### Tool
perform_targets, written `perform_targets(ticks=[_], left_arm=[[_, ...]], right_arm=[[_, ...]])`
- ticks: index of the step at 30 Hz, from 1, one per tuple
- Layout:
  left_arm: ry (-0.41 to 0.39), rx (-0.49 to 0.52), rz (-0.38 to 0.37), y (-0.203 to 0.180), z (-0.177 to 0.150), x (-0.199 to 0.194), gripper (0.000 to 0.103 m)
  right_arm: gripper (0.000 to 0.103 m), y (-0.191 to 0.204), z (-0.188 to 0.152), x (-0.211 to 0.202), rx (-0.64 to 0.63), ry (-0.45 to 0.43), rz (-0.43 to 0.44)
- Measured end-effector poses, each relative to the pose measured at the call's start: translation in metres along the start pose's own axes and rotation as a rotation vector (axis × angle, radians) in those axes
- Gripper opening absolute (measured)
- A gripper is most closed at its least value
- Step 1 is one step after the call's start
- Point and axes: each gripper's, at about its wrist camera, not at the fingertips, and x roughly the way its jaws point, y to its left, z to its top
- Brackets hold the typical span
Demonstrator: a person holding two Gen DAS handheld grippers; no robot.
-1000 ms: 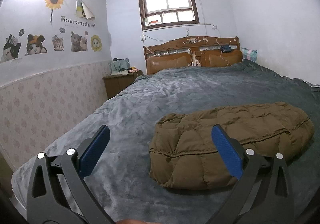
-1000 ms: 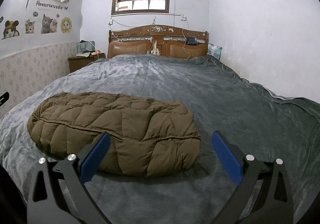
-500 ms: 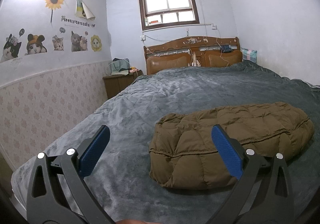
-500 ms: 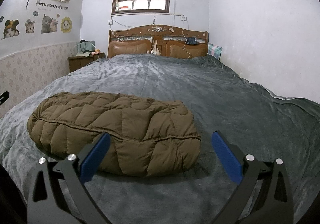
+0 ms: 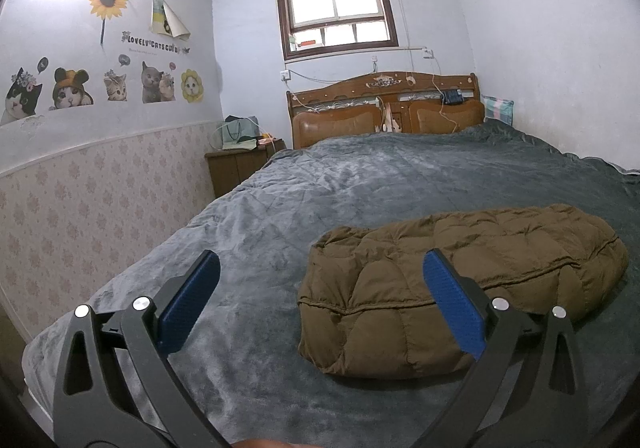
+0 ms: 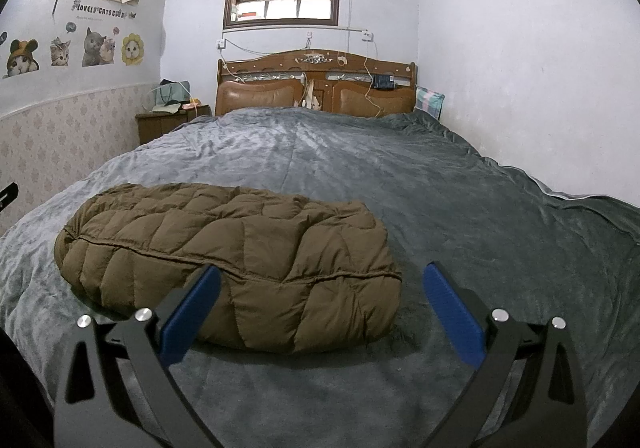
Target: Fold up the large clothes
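- Left wrist view: left gripper [image 5: 318, 280] spread wide, empty, held above the bed [image 5: 360, 184] w/ its grey blanket; nothing between the fingers.
- Brown quilted down jacket [image 5: 460, 288] lies on the blanket as a compact puffy bundle, ahead and to the right of the gripper, not touched by it. Judged: folding looks done or nearly so; no sleeve or hem sticks out on the sides shown. Far side hidden.
- Containers: pale green bag [image 5: 238, 132] on the wooden nightstand [image 5: 236, 168] by the headboard; contents can't be told.
- Right wrist view: right gripper [image 6: 320, 288] also spread wide and empty, above the blanket.
- Same jacket [image 6: 240, 260] ahead-left, its near edge just past the left finger; apart from it as far as seen. Bundle edges rounded, seam line runs along its length.
- Left to do (judgement): at most a tidy-up or squaring of the bundle.
- Bag [image 6: 172, 94] seen again on the nightstand [image 6: 160, 126]; inside not visible.
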Motion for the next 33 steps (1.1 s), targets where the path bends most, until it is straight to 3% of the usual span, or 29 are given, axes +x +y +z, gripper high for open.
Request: perform_targets(ticks=[33], left_arm=[[0.002,-0.002,-0.001,0.0018,-0.0007,0.0030,0.100]], right_arm=[[0.101,-0.0010,0.0015,0.0002,-0.002,0.000,0.001]])
